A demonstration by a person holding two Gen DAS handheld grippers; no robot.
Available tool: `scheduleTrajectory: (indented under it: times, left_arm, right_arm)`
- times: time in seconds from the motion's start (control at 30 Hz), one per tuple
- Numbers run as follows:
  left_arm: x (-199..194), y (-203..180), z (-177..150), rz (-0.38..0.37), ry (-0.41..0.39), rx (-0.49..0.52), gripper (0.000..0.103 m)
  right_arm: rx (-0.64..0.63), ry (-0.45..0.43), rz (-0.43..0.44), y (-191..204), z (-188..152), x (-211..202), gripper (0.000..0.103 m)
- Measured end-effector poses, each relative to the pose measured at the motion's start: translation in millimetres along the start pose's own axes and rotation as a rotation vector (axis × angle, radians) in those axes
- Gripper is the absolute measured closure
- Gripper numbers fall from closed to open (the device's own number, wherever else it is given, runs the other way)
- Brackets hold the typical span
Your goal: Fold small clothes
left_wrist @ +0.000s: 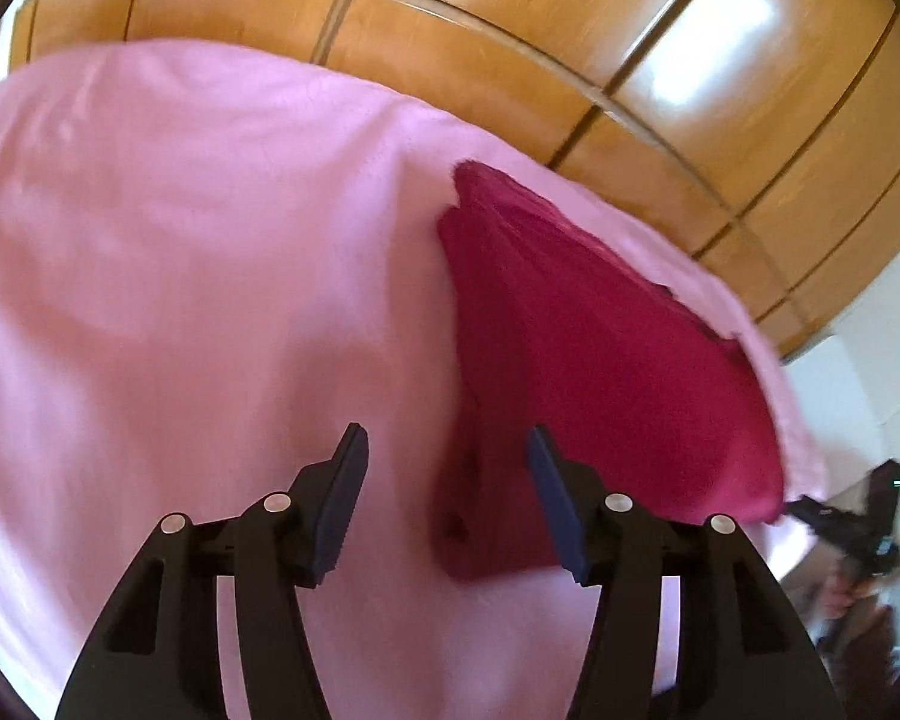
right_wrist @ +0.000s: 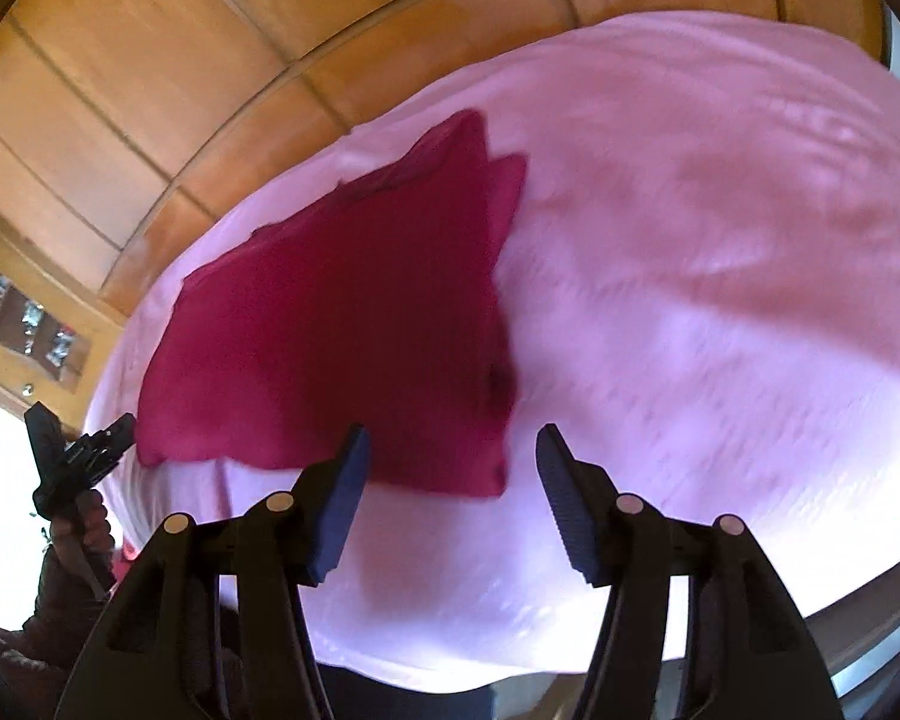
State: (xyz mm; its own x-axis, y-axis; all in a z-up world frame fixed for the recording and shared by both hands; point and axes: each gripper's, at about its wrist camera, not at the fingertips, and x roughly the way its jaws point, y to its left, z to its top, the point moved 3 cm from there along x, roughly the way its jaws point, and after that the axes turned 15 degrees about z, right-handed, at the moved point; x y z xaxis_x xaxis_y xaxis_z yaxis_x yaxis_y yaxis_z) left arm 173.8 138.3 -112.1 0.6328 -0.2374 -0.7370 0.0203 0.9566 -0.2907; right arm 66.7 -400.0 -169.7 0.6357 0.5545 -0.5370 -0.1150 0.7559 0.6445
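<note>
A pale pink sheet [left_wrist: 180, 252] covers the whole work surface and fills most of both wrist views, reaching beneath and ahead of each gripper, with soft creases across it and brown wooden cabinet doors [left_wrist: 510, 60] rising beyond its far edge. On the sheet lies the dark red garment [left_wrist: 570, 360], a small piece of cloth folded over on itself into a rough wedge, broad at the end near the grippers and narrowing to layered corners at the far end, where two or three edges sit stacked slightly out of line. Its surface is mostly smooth, with a few long ridges running lengthwise; blur hides finer detail such as seams or a label. From the left gripper [left_wrist: 447, 468] the garment lies just ahead and to the right, its near edge passing between the two fingers. From the right gripper [right_wrist: 450, 468] it lies just ahead and to the left, its near corner reaching the gap between the fingers. Both grippers have their jaws spread, nothing pinched, no pad pressing on the cloth. Each gripper also shows small at the edge of the other's view, held in a hand [right_wrist: 84, 531].
</note>
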Motion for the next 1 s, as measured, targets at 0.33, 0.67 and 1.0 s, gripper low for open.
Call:
scheduleTrajectory:
  times: [0.33,0.67,1.0]
  left_arm:
    - [11.2,-32.0,-5.5,0.032,-0.005,0.146,0.095]
    - [12.8,-35.7,-18.4,0.119,-0.018,0.279,0.097]
    - [-27.0,-53.8,10.5,0.087,-0.129,0.248,0.096]
  right_arm:
    - [-0.075,-0.017,-0.121,11.7,11.0,-7.6,0.097]
    - [-0.055,0.055,-0.186,-16.9,-6.2,19.4,0.097]
    - [-0.214,-0.034,-0.183,30.7,31.6,-8.6,0.045]
